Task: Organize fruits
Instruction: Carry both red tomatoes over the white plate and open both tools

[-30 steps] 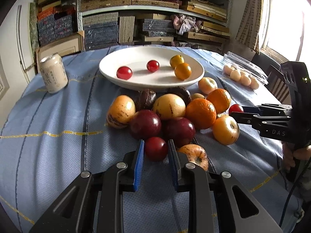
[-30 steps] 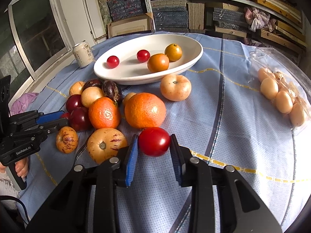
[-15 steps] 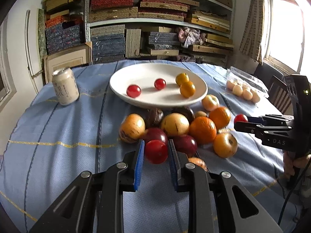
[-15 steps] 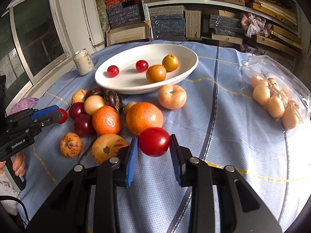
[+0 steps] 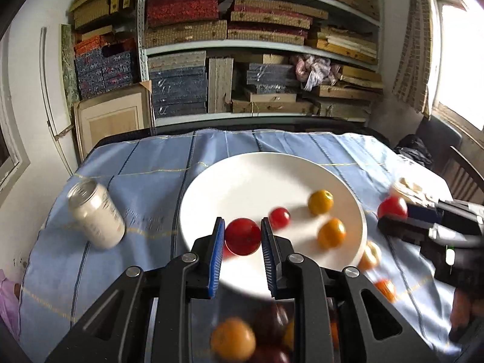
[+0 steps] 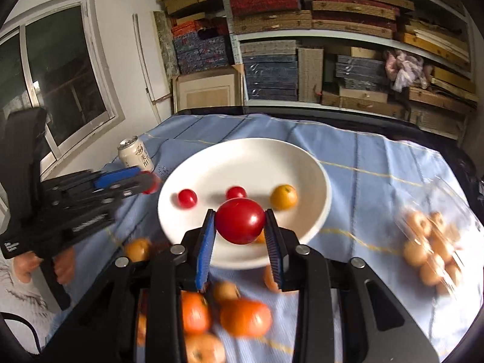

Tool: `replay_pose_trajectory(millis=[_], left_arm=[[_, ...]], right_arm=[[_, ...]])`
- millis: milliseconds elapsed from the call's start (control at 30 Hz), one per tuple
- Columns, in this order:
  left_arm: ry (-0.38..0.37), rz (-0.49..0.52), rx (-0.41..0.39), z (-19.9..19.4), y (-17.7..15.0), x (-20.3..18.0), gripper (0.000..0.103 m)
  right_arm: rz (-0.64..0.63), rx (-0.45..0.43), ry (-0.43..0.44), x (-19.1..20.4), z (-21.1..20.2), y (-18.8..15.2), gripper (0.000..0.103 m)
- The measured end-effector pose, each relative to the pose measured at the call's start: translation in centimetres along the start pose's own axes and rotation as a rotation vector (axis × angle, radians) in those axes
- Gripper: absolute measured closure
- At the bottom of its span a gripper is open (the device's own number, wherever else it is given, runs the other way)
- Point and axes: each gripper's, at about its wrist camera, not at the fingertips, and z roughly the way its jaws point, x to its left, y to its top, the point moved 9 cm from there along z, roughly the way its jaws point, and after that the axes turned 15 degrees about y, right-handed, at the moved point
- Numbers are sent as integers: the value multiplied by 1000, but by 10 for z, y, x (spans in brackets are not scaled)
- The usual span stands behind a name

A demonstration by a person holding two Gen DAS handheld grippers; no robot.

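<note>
Carry step, both hands loaded. Left gripper [image 5: 243, 236] clamped on a small red tomato [image 5: 243, 240], blue pads tight on both sides; it hangs over the near-left edge of the white plate [image 5: 242, 178]. Right gripper [image 6: 240, 225] closed on a larger red tomato [image 6: 240, 220], held above the plate's near rim. In the plate: two small red fruits and two orange ones, all toward its near half; far half bare. Loose oranges and darker fruit lie on the blue cloth [image 5: 145, 181] on the near side of the plate, blurred. A drink can [image 5: 96, 214] stands left of the plate. Next, by my reading: lower each tomato onto bare plate, clear of the fruit already there, and release gently so nothing rolls.
</note>
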Motion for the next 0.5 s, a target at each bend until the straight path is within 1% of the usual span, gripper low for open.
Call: replay_pose_trajectory(millis=[67,167,267,300,400,500], left_arm=[[10,-1,31,25,5,0,79],[14,-21,78,52,3,5,79],[6,-50,133,73,-4,10,79],[2,-63,145,77,-7,12,78],[4,-84,127,75,-7,19,77],[-6,-109,127,67,-4,25,75]], right_arm=[[-3,37,15,4,28,1,72],[-22,81,26,9,55,-2,72],[-45,113,18,11,72,-8,71],[-53,121,14,10,75,-10,71],[-49,113,11,6,72,-10,71],[-39,80,11,5,57,-4,70]])
